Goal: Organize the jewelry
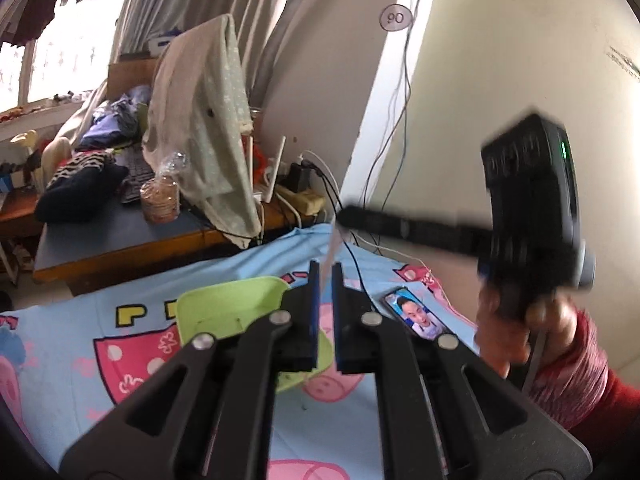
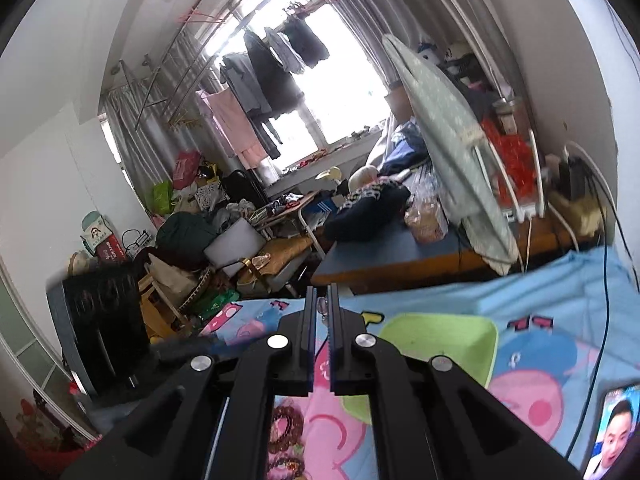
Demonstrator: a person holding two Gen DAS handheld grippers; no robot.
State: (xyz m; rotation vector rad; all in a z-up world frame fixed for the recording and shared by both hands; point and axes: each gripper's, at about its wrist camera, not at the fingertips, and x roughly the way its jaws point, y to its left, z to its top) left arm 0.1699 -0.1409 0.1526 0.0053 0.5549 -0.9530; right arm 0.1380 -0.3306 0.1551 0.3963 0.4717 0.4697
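While its jaws stand nearly closed, the left gripper (image 1: 326,270) pinches the end of a thin, pale, blurred strand I cannot identify, which runs up to the tip of the right gripper (image 1: 347,214). In its own view the right gripper (image 2: 322,294) is closed, a small glinting piece between its tips. Below both lies a bed with a cartoon sheet (image 1: 80,320), bearing a green tray (image 2: 440,336). Dark red bead bracelets (image 2: 286,428) lie on the sheet beneath the right gripper; a lit phone (image 1: 416,316) lies beside.
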